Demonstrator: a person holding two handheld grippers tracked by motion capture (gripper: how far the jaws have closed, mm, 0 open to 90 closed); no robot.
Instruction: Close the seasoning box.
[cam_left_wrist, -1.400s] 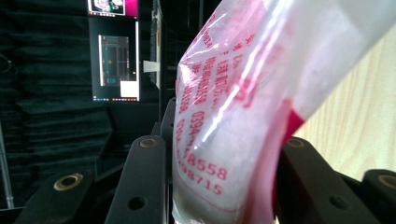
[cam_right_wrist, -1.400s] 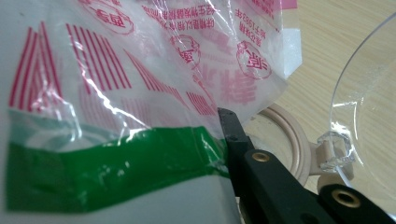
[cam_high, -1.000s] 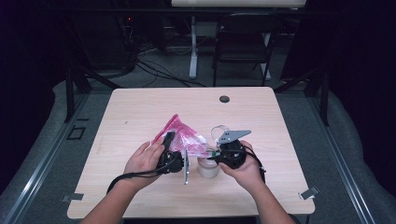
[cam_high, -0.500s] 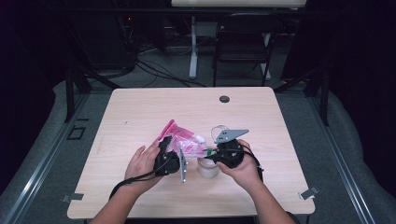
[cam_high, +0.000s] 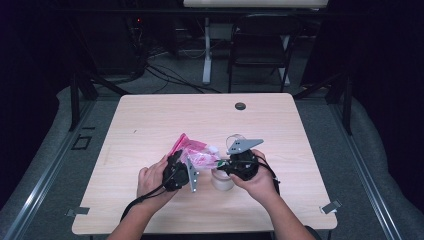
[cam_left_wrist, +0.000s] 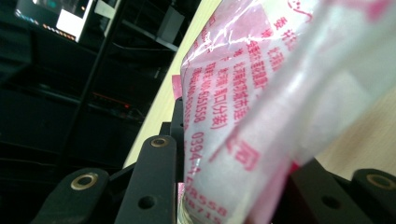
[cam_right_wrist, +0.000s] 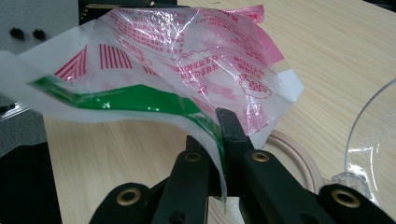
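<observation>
The plastic bag (cam_high: 194, 154), one pink-printed piece, hangs between your two grippers above the worktop (cam_high: 150, 125) in the high view, with one cup (cam_high: 222, 180) under it. In the left gripper view, your left gripper (cam_left_wrist: 224, 186) clamps the bag's (cam_left_wrist: 261, 93) edge. In the right gripper view, your right gripper (cam_right_wrist: 219, 140) pinches its green-striped edge; one clear lid (cam_right_wrist: 373, 140) lies beside.

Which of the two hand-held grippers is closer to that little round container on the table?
Right. The right gripper sits just above the round container, pinching the plastic bag over it. The left gripper grips the bag's other side, off to the container's left.
</observation>
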